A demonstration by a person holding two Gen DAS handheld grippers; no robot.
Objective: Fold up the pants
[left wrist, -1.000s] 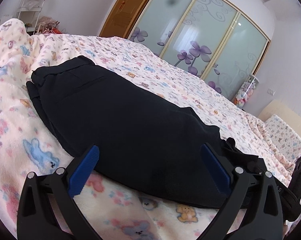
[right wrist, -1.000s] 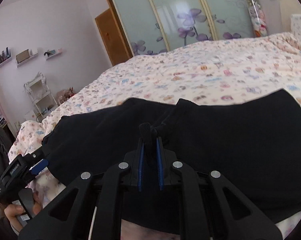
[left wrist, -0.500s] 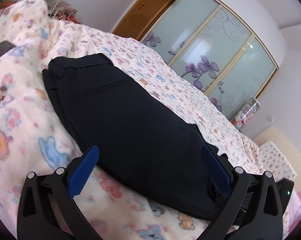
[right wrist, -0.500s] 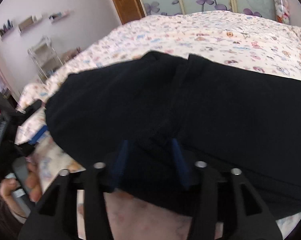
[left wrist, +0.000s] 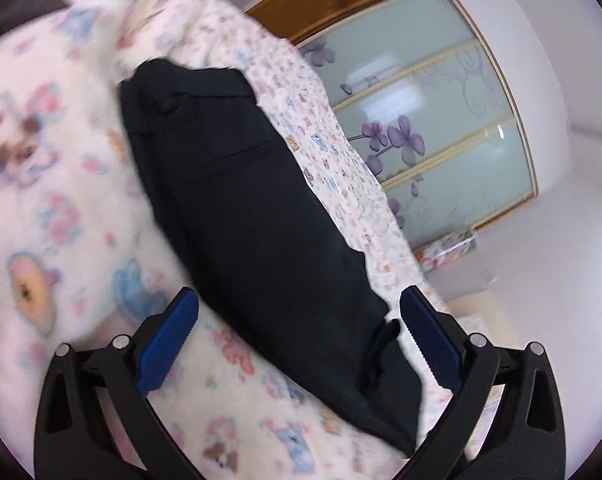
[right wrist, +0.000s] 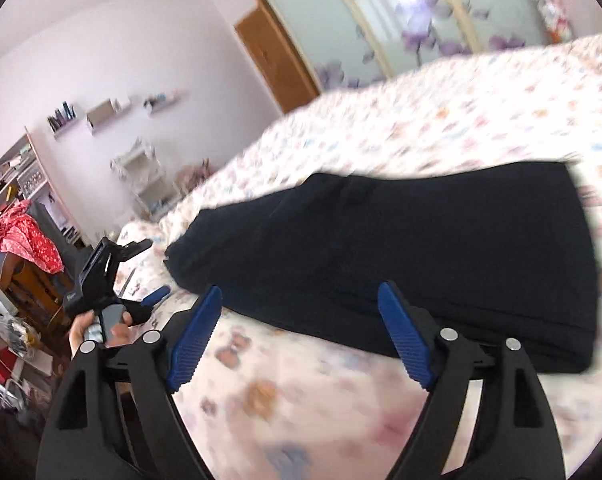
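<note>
Black pants [right wrist: 401,256] lie on the patterned bedspread [left wrist: 61,216] as one long doubled strip. Left gripper [left wrist: 297,340] and right gripper [right wrist: 301,336]: jaws spread wide, holding nothing. Judgement: lengthwise fold done; crosswise folds not yet made.

Left wrist view: close above the bed [left wrist: 61,200], tilted, looking along the pants [left wrist: 261,220] toward the wardrobe [left wrist: 441,140]. Right wrist view: near, facing across the same pants [right wrist: 421,248]; shares bed, wardrobe [right wrist: 401,20]; includes left claw [right wrist: 141,272].
</note>
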